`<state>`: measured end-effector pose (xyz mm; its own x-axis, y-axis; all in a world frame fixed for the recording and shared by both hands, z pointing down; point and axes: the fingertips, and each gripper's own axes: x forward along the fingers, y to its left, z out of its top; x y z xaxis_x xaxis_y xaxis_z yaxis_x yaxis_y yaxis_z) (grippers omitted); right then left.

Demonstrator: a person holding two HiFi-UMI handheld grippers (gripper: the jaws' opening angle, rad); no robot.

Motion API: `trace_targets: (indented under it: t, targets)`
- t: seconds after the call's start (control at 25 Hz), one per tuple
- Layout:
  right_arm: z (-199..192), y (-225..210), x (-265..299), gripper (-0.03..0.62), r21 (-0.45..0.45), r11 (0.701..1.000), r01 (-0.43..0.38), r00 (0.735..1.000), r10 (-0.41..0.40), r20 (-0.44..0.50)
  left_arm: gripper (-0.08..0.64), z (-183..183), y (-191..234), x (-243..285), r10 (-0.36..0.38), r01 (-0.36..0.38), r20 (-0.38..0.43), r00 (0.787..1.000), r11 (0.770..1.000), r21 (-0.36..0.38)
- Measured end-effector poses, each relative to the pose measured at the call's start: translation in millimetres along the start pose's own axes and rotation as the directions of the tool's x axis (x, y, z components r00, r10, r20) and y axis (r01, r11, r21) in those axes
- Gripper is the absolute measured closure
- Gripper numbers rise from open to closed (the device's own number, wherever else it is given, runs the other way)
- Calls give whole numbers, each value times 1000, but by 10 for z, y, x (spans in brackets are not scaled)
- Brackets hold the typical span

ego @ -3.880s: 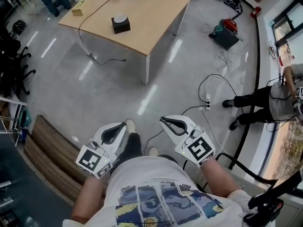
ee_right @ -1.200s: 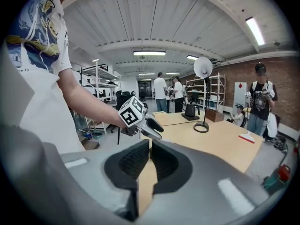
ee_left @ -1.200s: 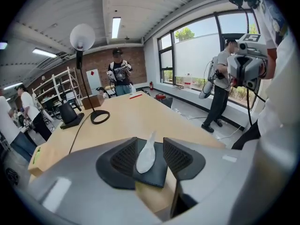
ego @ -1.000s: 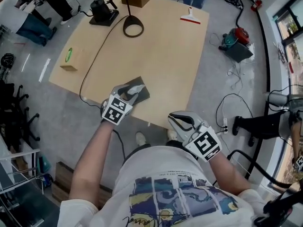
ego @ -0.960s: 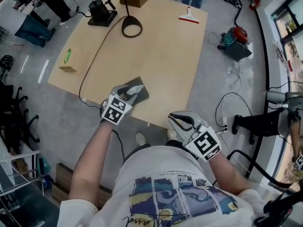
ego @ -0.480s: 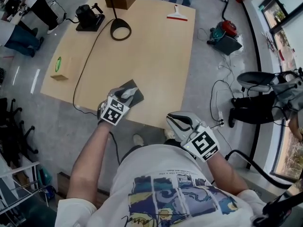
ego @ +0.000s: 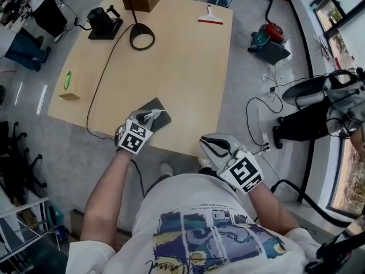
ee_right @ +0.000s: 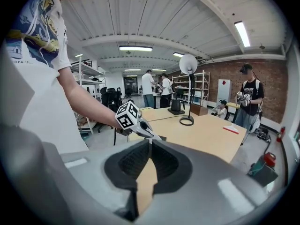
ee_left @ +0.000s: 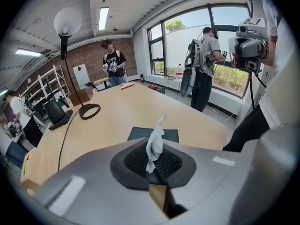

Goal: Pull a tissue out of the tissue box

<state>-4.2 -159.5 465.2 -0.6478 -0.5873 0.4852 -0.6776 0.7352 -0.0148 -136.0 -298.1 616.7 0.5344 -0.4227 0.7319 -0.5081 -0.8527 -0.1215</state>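
Note:
A dark grey tissue box point(ego: 161, 105) lies near the front edge of the pale wooden table point(ego: 182, 67). A white tissue point(ee_left: 155, 139) sticks up from its slot. My left gripper point(ego: 152, 115) points down at the top of the box and is shut on the tissue's lower part, which the left gripper view shows pinched between the pads. The box top point(ee_left: 140, 134) shows just beyond the jaws. My right gripper point(ego: 205, 142) hangs off the table's front edge, close to my body, shut with nothing in it. In the right gripper view the left gripper point(ee_right: 154, 135) shows ahead.
On the table stand a lamp with a ring base point(ego: 141, 39), a black kettle stand point(ego: 102, 23), a wooden box point(ego: 142, 0), a red-handled squeegee point(ego: 214, 17) and a small cardboard box point(ego: 69, 84). A cable point(ego: 100, 90) runs off the front edge. A red vacuum point(ego: 268, 39) and people stand around.
The left gripper has sunk a little onto the box top and its jaws have shut on the tissue. The right gripper has stayed where it was.

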Motion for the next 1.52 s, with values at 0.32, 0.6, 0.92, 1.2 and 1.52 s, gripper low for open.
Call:
trace_targets:
  t: [0.32,0.6,0.92,1.2,1.52]
  targets:
    - [20,-85,4,574,-11,999,-33,999,33,-8,554,120,75,-153,20,-18,35,999,998,-56]
    - [3,-146,22,574,-22,998,-60,998,60,-3,554,196,107,-299,52,-45,65,997,994,-96]
    - [-50,-67,-41,574,-42,995,-93,996,94,7,554,242,75,-565,120,-108,96,988,987,-119]
    - [-27,-111,-58,574,-57,991,-120,993,120,6,554,436,131,-879,169,-151,138,976,980,-128]
    - [-5,-137,-38,574,-90,981,-172,985,173,9,554,704,56,-1255,231,-195,208,950,964,-180]
